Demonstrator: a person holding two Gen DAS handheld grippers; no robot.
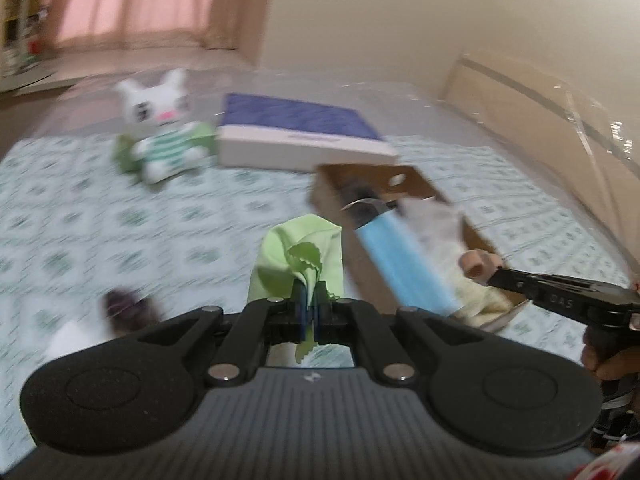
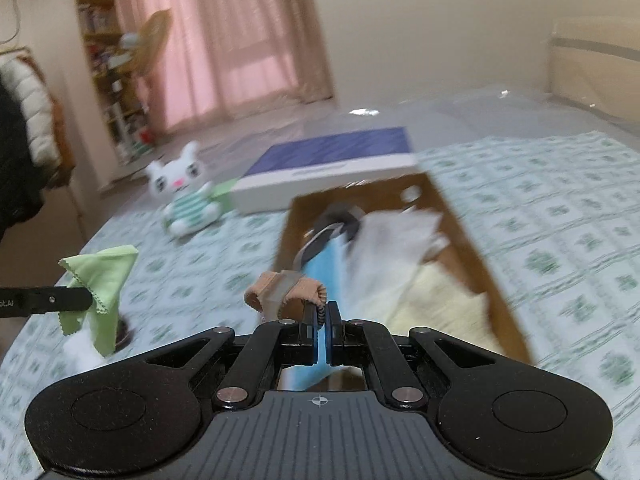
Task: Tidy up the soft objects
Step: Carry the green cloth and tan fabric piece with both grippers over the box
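Observation:
My left gripper (image 1: 309, 292) is shut on a light green cloth (image 1: 304, 256) with a zigzag edge, held above the bed. From the right wrist, that gripper (image 2: 90, 300) and the green cloth (image 2: 100, 280) show at the left. My right gripper (image 2: 323, 312) is shut on a beige fabric band (image 2: 280, 288), just left of the near end of an open cardboard box (image 2: 472, 240). The box holds a blue face mask (image 2: 326, 264), white cloth (image 2: 396, 240) and pale yellow cloth (image 2: 436, 304). In the left wrist view the right gripper (image 1: 492, 272) hangs over the box (image 1: 424, 180).
A white plush rabbit (image 1: 164, 128) in a green striped top sits at the back left of the patterned bed sheet (image 1: 120, 220). A flat box with a blue lid (image 1: 296, 132) lies beside it. A dark object (image 1: 124, 304) lies near left. Shelves and pink curtains (image 2: 224, 52) stand beyond.

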